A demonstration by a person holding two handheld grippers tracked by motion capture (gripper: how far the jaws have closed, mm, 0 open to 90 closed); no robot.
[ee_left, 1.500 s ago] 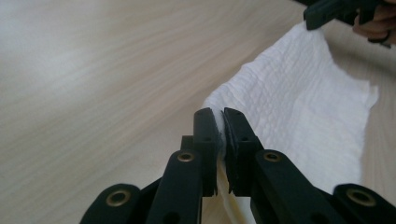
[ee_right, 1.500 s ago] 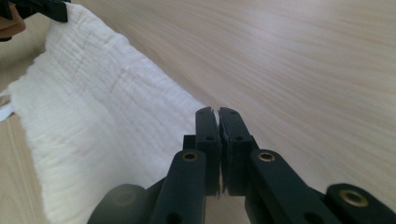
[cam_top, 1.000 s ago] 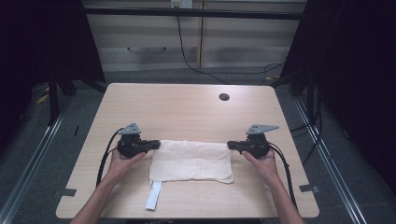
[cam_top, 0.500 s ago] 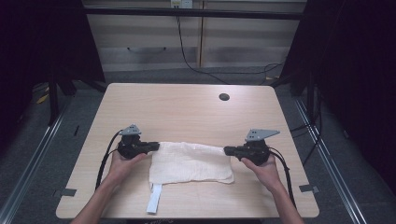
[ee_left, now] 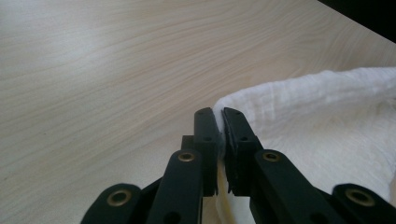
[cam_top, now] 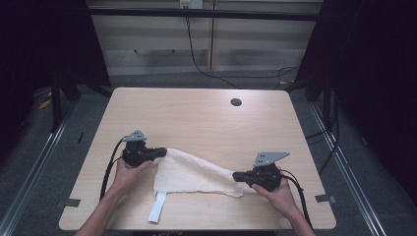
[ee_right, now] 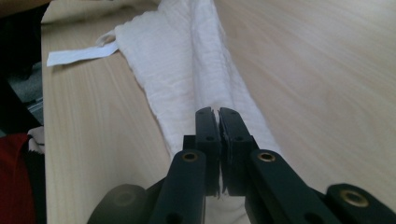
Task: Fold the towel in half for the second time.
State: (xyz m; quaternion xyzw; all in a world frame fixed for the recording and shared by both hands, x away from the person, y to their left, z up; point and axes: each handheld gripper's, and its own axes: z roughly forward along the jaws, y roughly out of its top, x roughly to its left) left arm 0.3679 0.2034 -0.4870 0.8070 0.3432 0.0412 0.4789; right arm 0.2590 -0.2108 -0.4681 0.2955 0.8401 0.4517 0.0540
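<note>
A white cloth (cam_top: 193, 175) lies on the wooden table (cam_top: 196, 118), stretched between my two grippers. My left gripper (cam_top: 162, 152) is shut on the cloth's far left corner; in the left gripper view its jaws (ee_left: 218, 116) pinch the white cloth (ee_left: 322, 112) edge. At the front right, my right gripper (cam_top: 237, 176) is shut on the other corner, and in the right gripper view (ee_right: 218, 114) the cloth (ee_right: 182, 60) runs away from the jaws in a long fold. A white tag (cam_top: 157, 207) hangs from the cloth's front edge.
A small dark grommet hole (cam_top: 236, 102) sits in the table near its far edge. Cables trail from both grippers toward the table's front edge. Dark floor and metal rails surround the table on both sides.
My right gripper has moved toward the near edge with its cloth corner, pulling the cloth from a flat rectangle into a slanted, stretched shape. The left gripper has stayed put.
</note>
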